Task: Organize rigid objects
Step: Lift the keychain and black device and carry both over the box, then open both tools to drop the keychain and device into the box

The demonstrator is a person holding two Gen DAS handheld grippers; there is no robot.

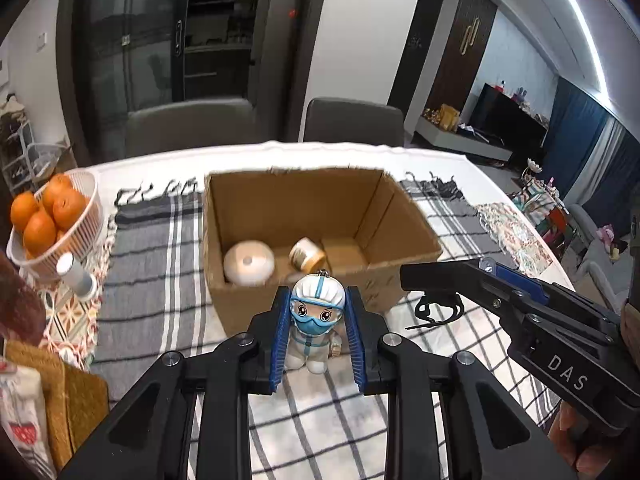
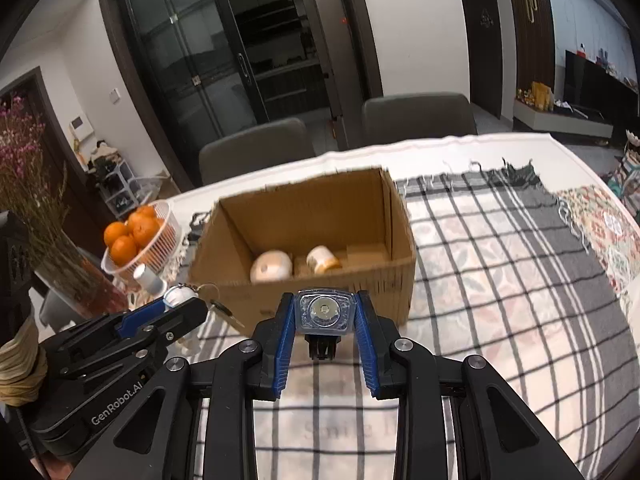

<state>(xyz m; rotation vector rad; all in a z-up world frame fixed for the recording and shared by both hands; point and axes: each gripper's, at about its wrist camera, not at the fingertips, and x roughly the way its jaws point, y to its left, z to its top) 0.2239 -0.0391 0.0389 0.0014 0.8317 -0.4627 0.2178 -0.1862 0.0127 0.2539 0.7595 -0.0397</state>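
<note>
Just before box rim (image 1: 300,174), figurine (image 1: 316,320)

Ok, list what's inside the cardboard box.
Inside the cardboard box lie a white round disc-shaped object and a small jar tipped on its side. The near wall hides the floor just behind it.

Left hand-held gripper (image 1: 318,320) clamped, angled downward, right hand-held gripper (image 2: 325,314) clamped likewise, just beside it

Dark glass doors (image 2: 224,68), two grey chairs (image 2: 418,114), white walls (image 1: 360,40)
</note>
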